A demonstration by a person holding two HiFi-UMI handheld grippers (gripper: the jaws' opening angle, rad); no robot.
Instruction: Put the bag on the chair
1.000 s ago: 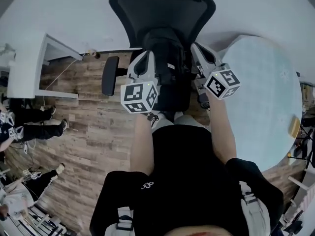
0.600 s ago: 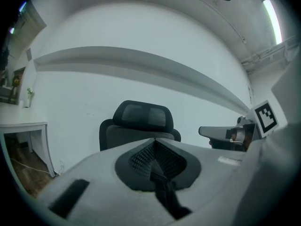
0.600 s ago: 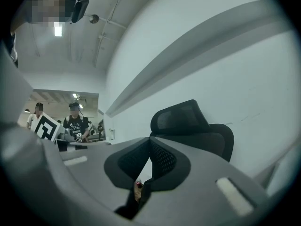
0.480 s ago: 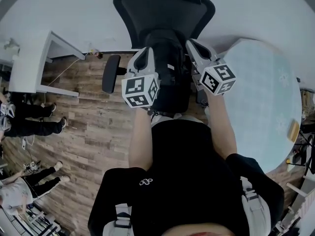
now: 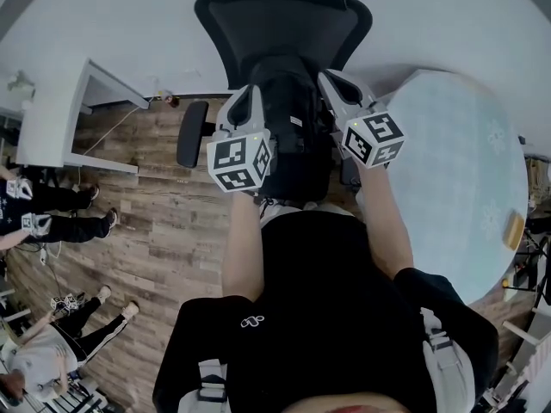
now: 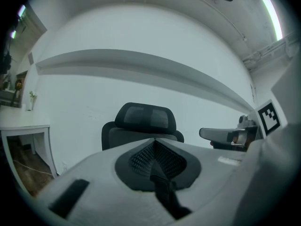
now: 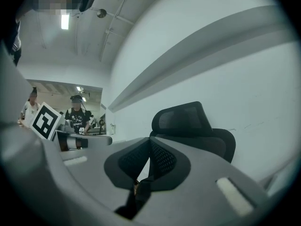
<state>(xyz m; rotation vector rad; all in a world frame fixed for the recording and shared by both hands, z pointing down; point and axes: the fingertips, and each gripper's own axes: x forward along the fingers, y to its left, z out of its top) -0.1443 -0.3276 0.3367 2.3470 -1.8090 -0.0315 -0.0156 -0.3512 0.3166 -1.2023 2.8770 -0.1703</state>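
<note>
A black bag point(image 5: 293, 140) hangs between my two grippers, right in front of the black office chair point(image 5: 284, 24) and over its seat. Whether it rests on the seat I cannot tell. My left gripper point(image 5: 247, 101) is shut on a black strap point(image 6: 165, 194) of the bag at the bag's left side. On the bag's right side, the right gripper point(image 5: 330, 83) is shut on another black strap point(image 7: 140, 194). Both gripper views look over the closed jaws at the chair's mesh headrest point(image 6: 146, 119) point(image 7: 186, 119) against a white wall.
A round pale table point(image 5: 465, 162) stands close on the right. A white desk point(image 5: 52, 119) is at the left, with people's legs point(image 5: 52, 222) on the wood floor beyond it. The chair's left armrest point(image 5: 191, 132) sticks out beside the left gripper.
Both grippers and the bag have shifted a little forward toward the chair's backrest, with the right gripper drawing closer to the bag. The grips on the straps are unchanged.
</note>
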